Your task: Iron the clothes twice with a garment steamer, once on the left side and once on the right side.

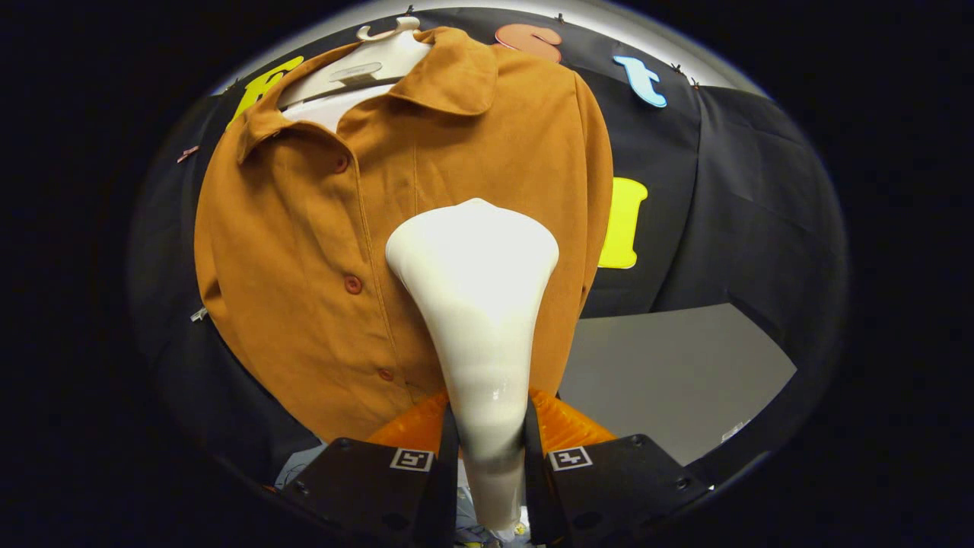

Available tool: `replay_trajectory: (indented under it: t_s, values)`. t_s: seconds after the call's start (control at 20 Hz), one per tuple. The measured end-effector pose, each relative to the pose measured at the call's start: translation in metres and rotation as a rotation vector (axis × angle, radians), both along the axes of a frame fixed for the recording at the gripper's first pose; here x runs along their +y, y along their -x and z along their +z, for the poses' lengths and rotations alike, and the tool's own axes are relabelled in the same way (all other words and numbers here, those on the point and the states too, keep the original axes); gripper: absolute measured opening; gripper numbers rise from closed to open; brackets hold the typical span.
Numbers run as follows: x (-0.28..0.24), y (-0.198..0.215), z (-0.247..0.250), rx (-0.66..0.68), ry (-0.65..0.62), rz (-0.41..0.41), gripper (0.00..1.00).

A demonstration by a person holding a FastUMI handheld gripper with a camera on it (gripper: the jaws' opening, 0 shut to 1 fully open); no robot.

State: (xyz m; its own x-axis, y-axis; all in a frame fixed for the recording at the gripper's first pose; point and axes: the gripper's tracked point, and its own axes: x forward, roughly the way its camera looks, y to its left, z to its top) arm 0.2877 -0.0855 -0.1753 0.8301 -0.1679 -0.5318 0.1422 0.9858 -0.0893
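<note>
An orange-brown buttoned shirt (304,228) hangs on a white hanger (365,68) against the booth's black wall. My gripper (491,441) is shut on the handle of a white garment steamer (475,304), both black fingers (445,457) pressing its narrow neck. The steamer rises upright from between the fingers, and its wide head sits in front of the shirt's lower right half, right of the button row (352,284). Whether the head touches the cloth I cannot tell.
A grey table surface (670,373) lies to the right of the shirt, below the black cloth wall (746,205). Orange padding (563,426) shows just behind the fingers.
</note>
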Motion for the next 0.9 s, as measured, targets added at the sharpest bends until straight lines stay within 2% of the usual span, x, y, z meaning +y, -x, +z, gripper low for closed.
replay_trajectory:
  t_s: [0.9]
  values:
    - [-0.012,0.035,-0.108,0.253,-0.072,-0.021,0.40]
